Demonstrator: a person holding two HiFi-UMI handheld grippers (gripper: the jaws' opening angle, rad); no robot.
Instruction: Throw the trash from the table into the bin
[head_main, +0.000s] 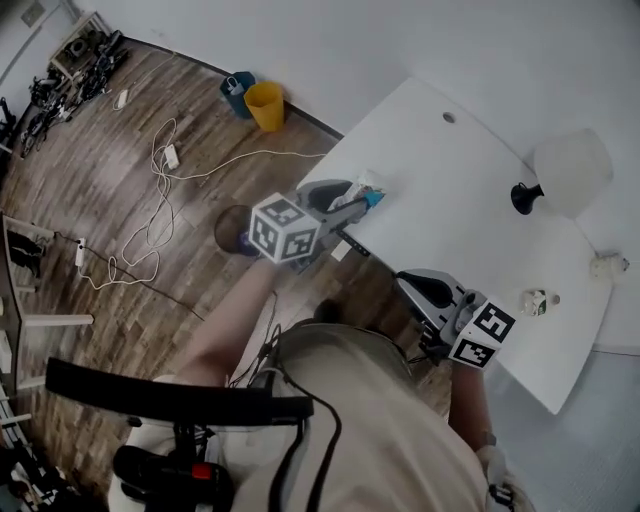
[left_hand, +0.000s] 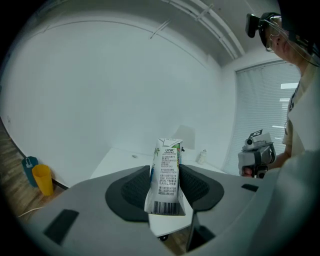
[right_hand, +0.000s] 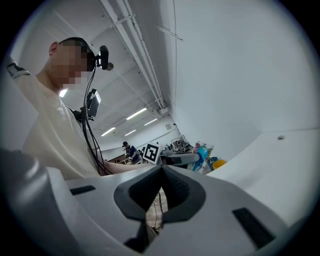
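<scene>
A small white drink carton (left_hand: 167, 175) with a barcode stands upright between the pads of my left gripper (left_hand: 166, 186), which is shut on it. In the head view that left gripper (head_main: 352, 198) holds the carton (head_main: 371, 189) over the near left edge of the white table (head_main: 450, 190). My right gripper (head_main: 412, 284) hovers beside the table's near edge, its jaws closed together with nothing between them (right_hand: 160, 171). A yellow bin (head_main: 265, 105) stands on the wooden floor by the wall, beyond the table's left end. A small crumpled item (head_main: 538, 302) lies on the table at the right.
A blue bin (head_main: 237, 93) stands next to the yellow one. A lamp with a black base (head_main: 524, 198) is at the table's far side, and another small object (head_main: 606, 265) sits near the right edge. Cables and a power strip (head_main: 170, 156) lie across the floor.
</scene>
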